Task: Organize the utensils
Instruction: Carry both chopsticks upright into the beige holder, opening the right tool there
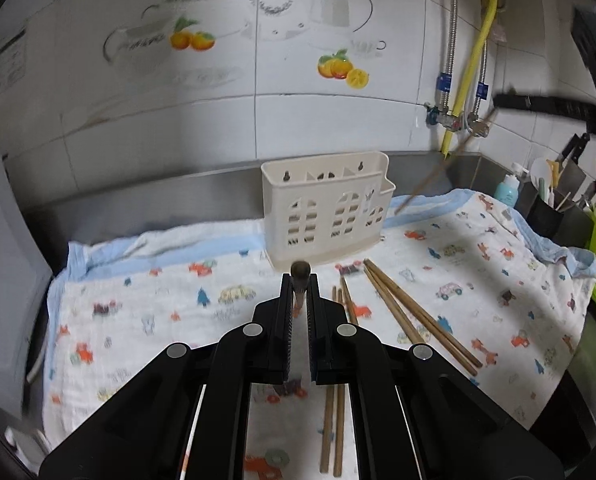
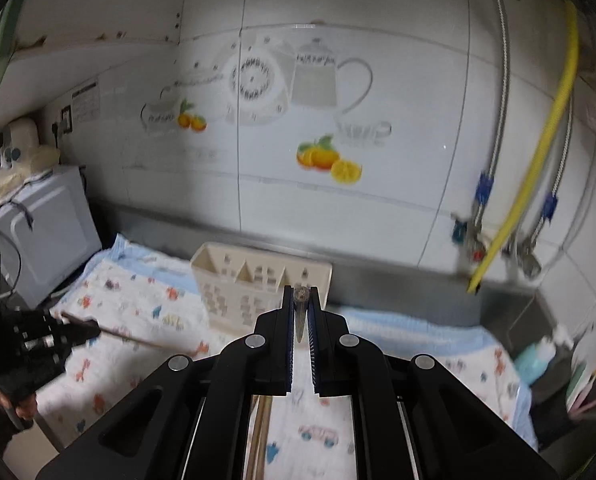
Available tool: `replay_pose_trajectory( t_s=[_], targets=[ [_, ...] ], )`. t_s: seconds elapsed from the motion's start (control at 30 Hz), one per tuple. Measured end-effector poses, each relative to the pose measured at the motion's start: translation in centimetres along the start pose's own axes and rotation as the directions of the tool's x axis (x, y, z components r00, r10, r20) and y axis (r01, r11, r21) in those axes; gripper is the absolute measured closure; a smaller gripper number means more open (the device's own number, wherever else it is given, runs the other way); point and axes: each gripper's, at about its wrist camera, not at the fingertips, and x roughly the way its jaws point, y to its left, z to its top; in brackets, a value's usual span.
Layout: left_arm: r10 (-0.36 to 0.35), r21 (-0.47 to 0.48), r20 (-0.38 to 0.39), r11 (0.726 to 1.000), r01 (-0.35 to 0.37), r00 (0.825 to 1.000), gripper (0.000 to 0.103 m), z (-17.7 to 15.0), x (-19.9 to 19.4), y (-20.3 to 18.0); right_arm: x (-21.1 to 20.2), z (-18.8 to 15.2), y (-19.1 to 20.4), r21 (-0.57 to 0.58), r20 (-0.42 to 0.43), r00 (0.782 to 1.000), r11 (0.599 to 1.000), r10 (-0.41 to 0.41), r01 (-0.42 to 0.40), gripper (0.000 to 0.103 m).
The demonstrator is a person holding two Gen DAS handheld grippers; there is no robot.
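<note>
Aloft, left gripper (image 1: 301, 280) clamping chopstick (image 1: 300, 270), right gripper (image 2: 301, 294) likewise

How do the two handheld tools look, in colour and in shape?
Both the left tool and the right tool are black plastic. Each has two narrow fingers with ribbed inner faces, on angular link arms with round silver pins. The right tool's ribs look bluish.

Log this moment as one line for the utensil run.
left hand-held gripper: shut on chopstick | right hand-held gripper: shut on chopstick | caddy: upright on cloth | loose chopsticks: on cloth
</note>
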Motion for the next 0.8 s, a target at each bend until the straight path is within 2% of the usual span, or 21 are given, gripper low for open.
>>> replay_pose_trajectory(
  t_s=[0.17,0.27,0.53,0.67,0.8],
  targets=[
    [-0.016,0.015,0.012,1.000,0.016,1.000,0.098,2.7,0.1,0.0,0.9,3.9,-0.4,-0.010,-0.011,1.000,1.000,0.008,-0.008,0.097],
    [-0.014,0.036,0.039,0.999,0.013,0.999,0.098,4.4,-0.4,-0.3,2.8,5.1,-0.2,-0.021,-0.040,0.999,1.000,-0.001,0.001,0.097],
    [-0.025,0.081,0.137,0.997,0.014,0.990,0.098,9.9,-2.2,-1.4,8.4,4.2,0.1,-0.020,-0.148,0.989,1.000,0.007,-0.010,0.097],
    [-0.027,0.085,0.218,0.996,0.008,0.976,0.098,13.0,-3.6,-1.8,9.9,3.4,-0.2,-0.009,-0.172,0.985,1.000,0.004,-0.006,0.097],
    [0.003,0.087,0.277,0.996,-0.028,0.961,0.098,15.5,-3.5,-2.0,10.8,3.0,-0.4,-0.002,-0.181,0.983,1.000,0.006,-0.006,0.097]
  ],
)
